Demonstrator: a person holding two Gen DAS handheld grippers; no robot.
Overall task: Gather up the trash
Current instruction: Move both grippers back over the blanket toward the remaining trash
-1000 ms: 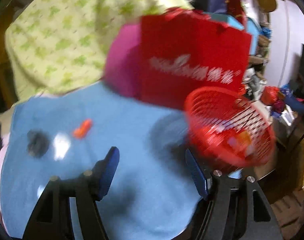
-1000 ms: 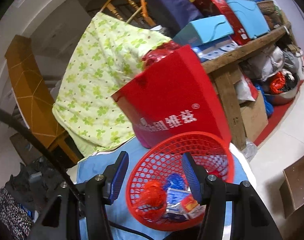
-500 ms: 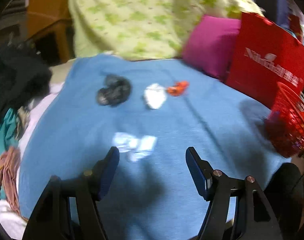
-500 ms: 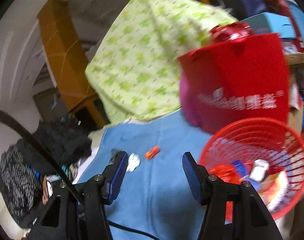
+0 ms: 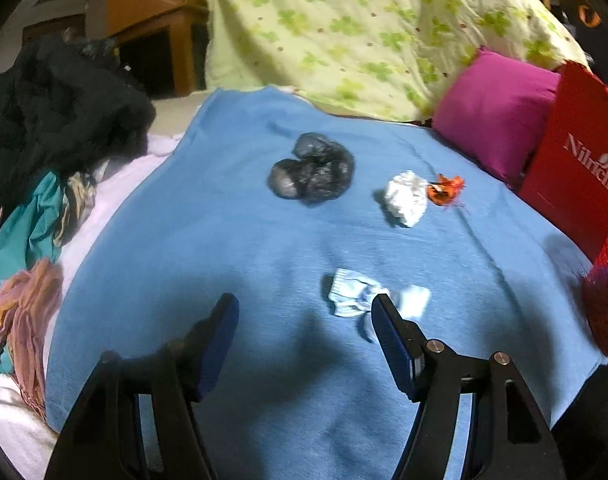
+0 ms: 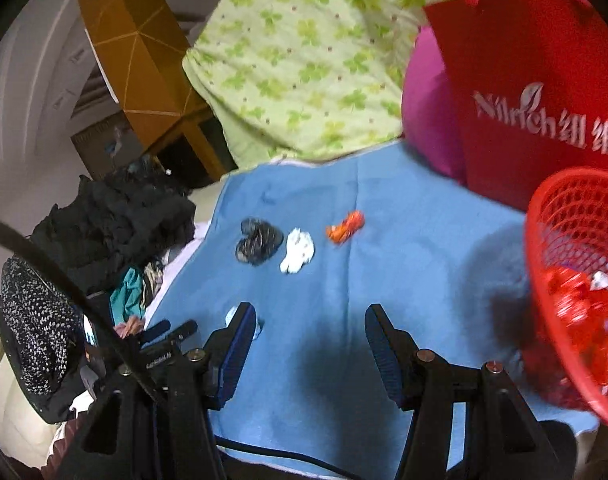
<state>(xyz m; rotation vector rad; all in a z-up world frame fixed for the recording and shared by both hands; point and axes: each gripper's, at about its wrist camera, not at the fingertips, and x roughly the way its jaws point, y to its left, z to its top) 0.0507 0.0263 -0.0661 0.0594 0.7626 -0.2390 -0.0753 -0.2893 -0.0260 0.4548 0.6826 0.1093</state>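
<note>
A blue blanket [image 5: 223, 220] covers the bed. The pale blue wrapper [image 5: 356, 300] lies crumpled near its front edge, just ahead of the left tool [image 5: 304, 316], nearer than the right tool [image 6: 310, 340]; both are spread, empty.

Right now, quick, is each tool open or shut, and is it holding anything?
Left tool: open, holding nothing.
Right tool: open, holding nothing.
</note>
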